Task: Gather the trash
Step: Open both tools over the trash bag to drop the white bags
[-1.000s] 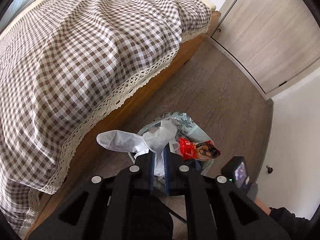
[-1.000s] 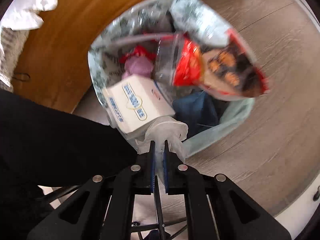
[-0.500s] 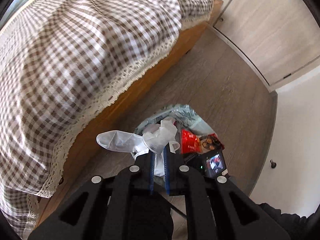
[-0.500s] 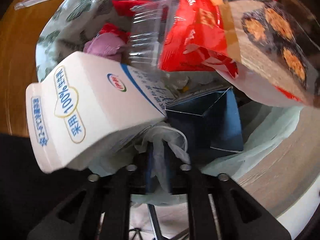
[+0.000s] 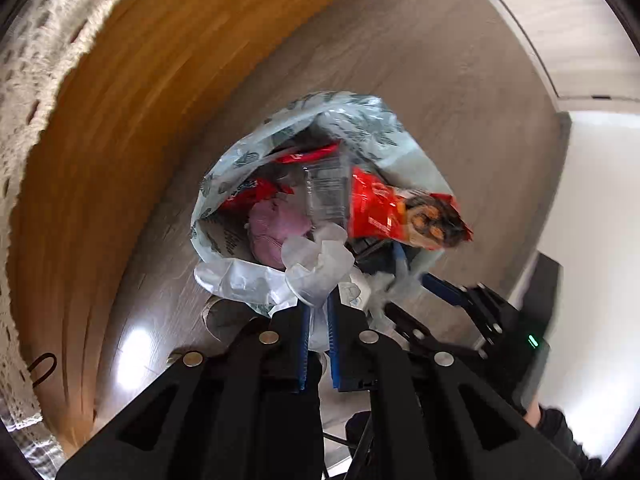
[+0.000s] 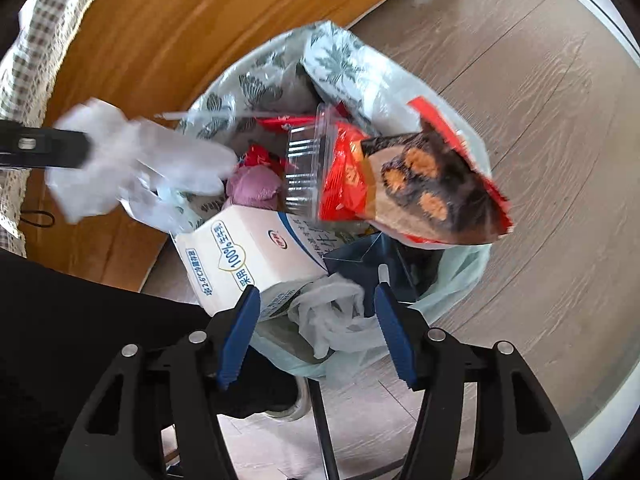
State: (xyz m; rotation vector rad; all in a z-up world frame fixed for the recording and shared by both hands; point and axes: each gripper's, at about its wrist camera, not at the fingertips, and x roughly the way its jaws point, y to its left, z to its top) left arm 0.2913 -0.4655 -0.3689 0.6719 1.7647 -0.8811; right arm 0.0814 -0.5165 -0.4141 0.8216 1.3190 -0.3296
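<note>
Crinkled translucent plastic glove (image 5: 316, 264)

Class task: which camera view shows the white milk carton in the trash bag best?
The right wrist view: the milk carton lies unobscured, printed side up, inside the trash bag. In the left wrist view I cannot make it out; the clear glove covers that area.

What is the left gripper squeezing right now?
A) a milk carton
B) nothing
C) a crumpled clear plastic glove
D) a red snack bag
C: the left gripper has its jaws shut on the crumpled clear plastic glove, just above the trash bag.
</note>
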